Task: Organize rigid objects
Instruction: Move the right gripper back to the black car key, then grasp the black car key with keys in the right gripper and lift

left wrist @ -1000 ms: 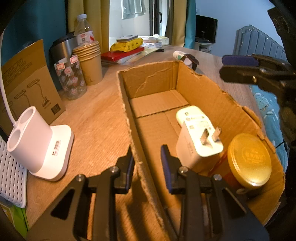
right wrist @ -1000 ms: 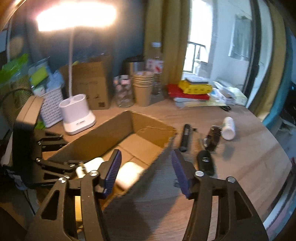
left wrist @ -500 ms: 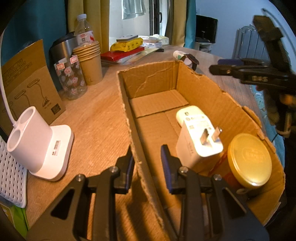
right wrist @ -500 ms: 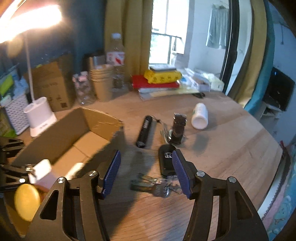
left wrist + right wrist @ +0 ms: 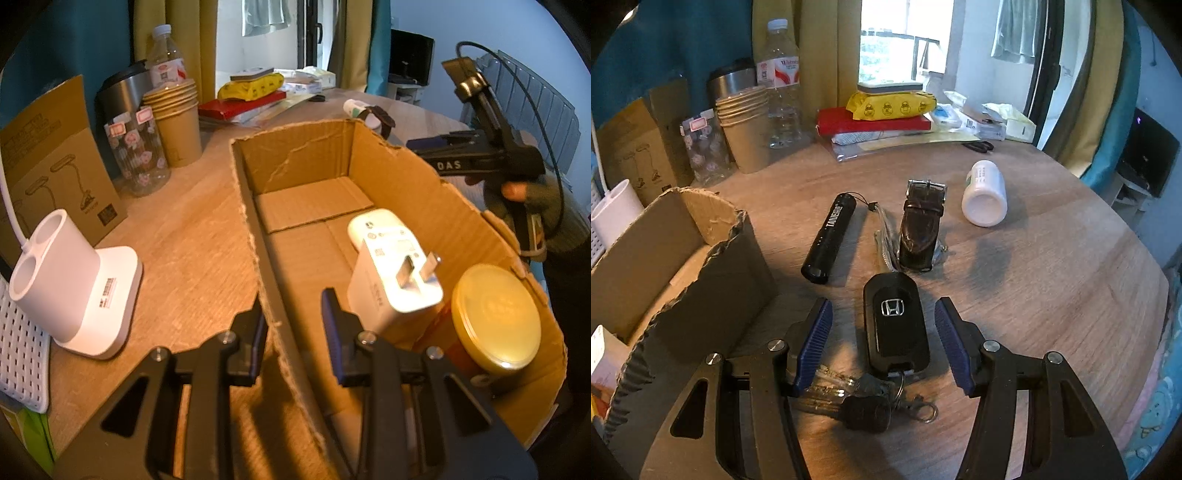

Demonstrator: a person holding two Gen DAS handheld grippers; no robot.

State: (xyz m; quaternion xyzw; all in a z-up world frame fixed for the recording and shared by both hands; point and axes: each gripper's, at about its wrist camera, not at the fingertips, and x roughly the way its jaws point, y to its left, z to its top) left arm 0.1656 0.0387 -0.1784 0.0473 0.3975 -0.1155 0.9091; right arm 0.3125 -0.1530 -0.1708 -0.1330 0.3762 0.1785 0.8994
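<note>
My left gripper (image 5: 295, 332) is shut on the near side wall of the open cardboard box (image 5: 295, 155). Inside the box lie a white plug charger (image 5: 391, 273) and a jar with a gold lid (image 5: 495, 317). My right gripper (image 5: 884, 332) is open and low over the table, its blue pads on either side of a black car key fob (image 5: 894, 325) without touching it. A bunch of keys (image 5: 864, 402) hangs from the fob, toward me. Beyond it lie a black flashlight (image 5: 831, 236), a brown leather watch (image 5: 919, 225) and a white bottle (image 5: 984, 199) on its side.
The box corner (image 5: 713, 288) stands close to the left of my right gripper. A white lamp base (image 5: 74, 288), paper cups (image 5: 177, 118), a patterned jar (image 5: 140, 155), a water bottle (image 5: 781, 85) and stacked books (image 5: 875, 122) line the table's back. A gloved hand (image 5: 532, 199) shows beyond the box.
My right gripper has swung away from the box, to the right and down, and now straddles the car key fob. The left gripper has stayed on the box wall.
</note>
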